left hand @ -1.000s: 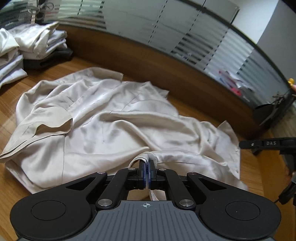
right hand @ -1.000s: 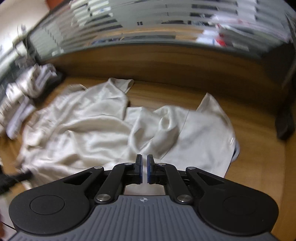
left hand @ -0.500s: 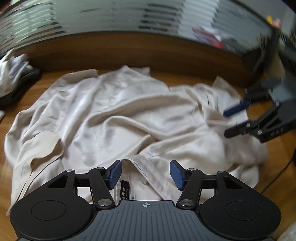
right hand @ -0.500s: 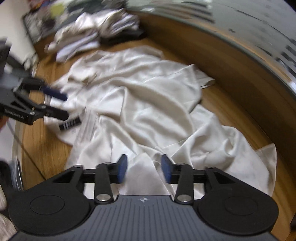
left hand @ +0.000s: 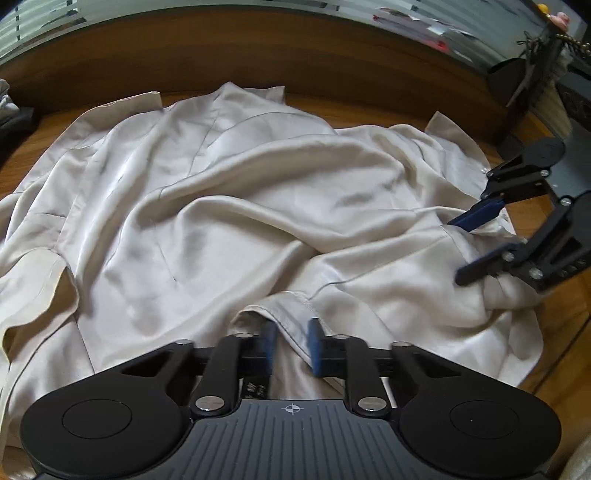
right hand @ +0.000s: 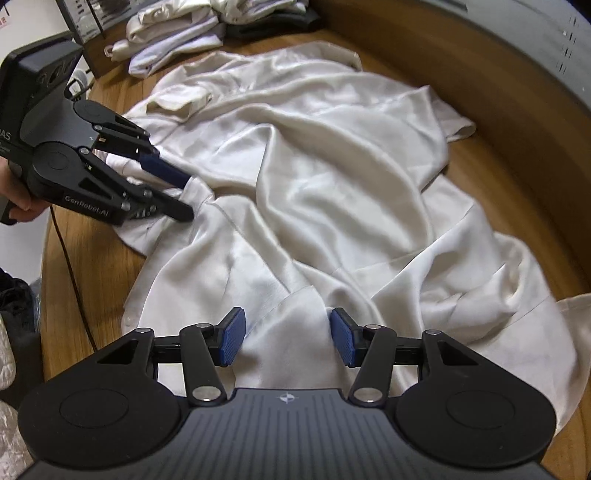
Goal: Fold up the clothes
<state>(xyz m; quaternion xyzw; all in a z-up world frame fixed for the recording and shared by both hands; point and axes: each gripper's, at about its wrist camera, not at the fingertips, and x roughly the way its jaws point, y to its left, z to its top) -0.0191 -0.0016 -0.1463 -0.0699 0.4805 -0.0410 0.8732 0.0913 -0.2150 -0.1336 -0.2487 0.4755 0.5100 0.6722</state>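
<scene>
Closing on a seam fold of the crumpled cream satin shirt (left hand: 229, 221), the left claw (left hand: 291, 345) pinches.
Right claw (right hand: 287, 338) gapes half-wide above cloth, gripping nothing, over the wooden bench (right hand: 96, 266).

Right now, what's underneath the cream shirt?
The cream shirt lies crumpled on a wooden table, whose bare wood shows around its edges. Whatever might sit beneath the fabric itself is covered and can't be seen.

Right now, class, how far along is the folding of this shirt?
Done: folded clothes stacked at the back. In hand: the shirt lies crumpled; the left gripper has just been closing on its collar, the right gripper has just opened over its edge, gripping nothing. Left: flattening and every fold.
</scene>
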